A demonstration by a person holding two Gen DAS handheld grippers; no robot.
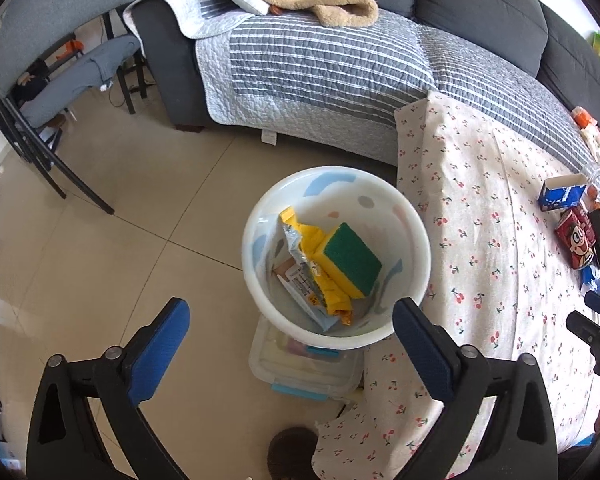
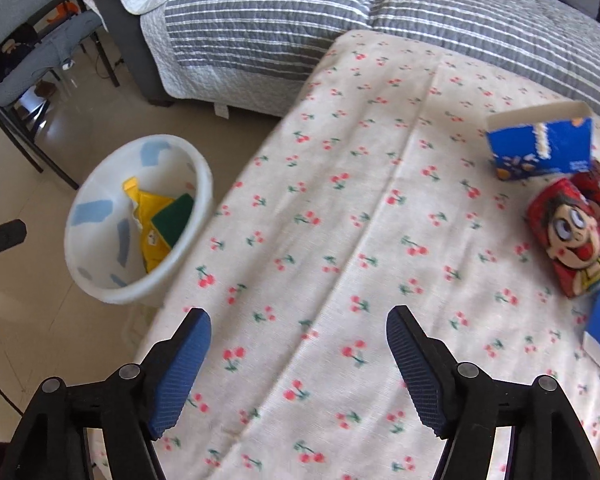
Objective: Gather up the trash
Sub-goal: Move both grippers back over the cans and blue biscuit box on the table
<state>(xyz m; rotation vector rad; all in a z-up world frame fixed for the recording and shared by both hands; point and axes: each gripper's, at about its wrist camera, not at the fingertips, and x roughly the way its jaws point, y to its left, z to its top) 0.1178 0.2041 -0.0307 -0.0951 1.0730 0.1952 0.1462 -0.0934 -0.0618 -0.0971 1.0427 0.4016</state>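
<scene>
Left gripper (image 1: pixel 290 320) is hovering spread and empty over the white bin (image 1: pixel 414 220) at frame centre — sponge (image 1: pixel 352 258) and yellow wrapper (image 1: pixel 300 236) lying inside. Right gripper (image 2: pixel 299 330), also spread, is hovering over the tablecloth (image 2: pixel 320 200); red snack pack (image 2: pixel 572 236) and blue carton (image 2: pixel 540 146) are sitting at right — untouched.

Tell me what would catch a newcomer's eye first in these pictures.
The white bin on the floor beside the table stands out, with a green-and-yellow sponge lying on top of a yellow wrapper inside. Next comes the cherry-print tablecloth, and at its far right a red cartoon-face can lying beside an open blue box. Both hand-held grippers are open and empty.
</scene>
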